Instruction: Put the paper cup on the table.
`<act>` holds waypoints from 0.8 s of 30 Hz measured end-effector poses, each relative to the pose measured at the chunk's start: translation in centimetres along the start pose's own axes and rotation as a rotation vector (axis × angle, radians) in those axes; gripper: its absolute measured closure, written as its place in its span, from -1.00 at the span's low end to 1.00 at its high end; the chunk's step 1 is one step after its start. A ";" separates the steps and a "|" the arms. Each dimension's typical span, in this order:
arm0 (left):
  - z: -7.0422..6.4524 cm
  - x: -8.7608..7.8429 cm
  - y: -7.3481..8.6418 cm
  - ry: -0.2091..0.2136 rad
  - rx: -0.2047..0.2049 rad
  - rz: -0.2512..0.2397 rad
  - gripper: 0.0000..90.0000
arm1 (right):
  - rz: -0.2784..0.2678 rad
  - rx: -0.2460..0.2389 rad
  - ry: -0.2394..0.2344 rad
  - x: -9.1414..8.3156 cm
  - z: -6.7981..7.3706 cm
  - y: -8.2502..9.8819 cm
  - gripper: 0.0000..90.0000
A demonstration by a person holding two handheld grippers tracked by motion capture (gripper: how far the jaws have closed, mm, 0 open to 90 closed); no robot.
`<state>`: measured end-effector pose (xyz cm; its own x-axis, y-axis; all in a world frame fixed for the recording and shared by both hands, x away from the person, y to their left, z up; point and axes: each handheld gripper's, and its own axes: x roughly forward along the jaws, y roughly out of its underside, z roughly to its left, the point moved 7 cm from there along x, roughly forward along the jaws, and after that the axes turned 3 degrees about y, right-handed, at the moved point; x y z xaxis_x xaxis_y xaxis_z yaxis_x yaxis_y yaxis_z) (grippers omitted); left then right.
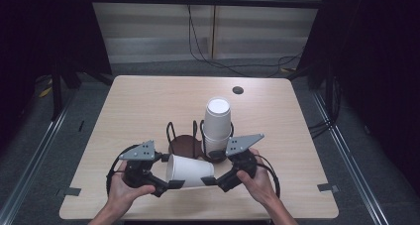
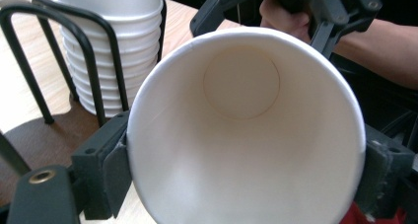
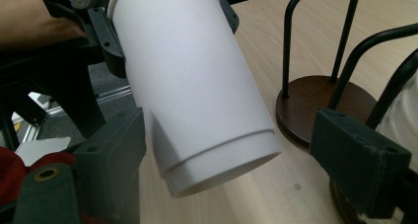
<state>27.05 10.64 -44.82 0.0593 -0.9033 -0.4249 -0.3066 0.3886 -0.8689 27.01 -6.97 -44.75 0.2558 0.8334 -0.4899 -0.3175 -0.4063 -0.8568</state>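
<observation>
A white paper cup point(image 1: 190, 171) lies on its side in the air between both grippers, near the table's front edge. My left gripper point(image 1: 169, 171) is shut on its rim; in the left gripper view the pads point(image 2: 116, 172) press both sides of the cup's open mouth point(image 2: 241, 135). My right gripper point(image 1: 214, 168) is open around the cup's base point(image 3: 217, 155), with a clear gap to its right pad point(image 3: 360, 160). Just behind, a stack of white cups point(image 1: 218, 121) stands upright in a black wire holder point(image 1: 185, 143).
The holder has a round brown base point(image 3: 315, 105) and upright wire loops point(image 2: 93, 61). The light wooden table point(image 1: 148, 101) has a small dark cable hole point(image 1: 238, 90) at the back. Cables trail over the floor beyond the table's far edge.
</observation>
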 end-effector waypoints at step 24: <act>1.8 -4.3 0.0 -0.123 -0.044 0.106 -0.71 | 0.007 0.017 0.080 -0.7 -1.0 0.1 -0.68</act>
<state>28.55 14.87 -43.41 0.1397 -0.8274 -0.5440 -0.3589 0.4697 -0.8065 27.69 -7.95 -44.67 0.3254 0.7978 -0.5075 -0.3347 -0.4048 -0.8509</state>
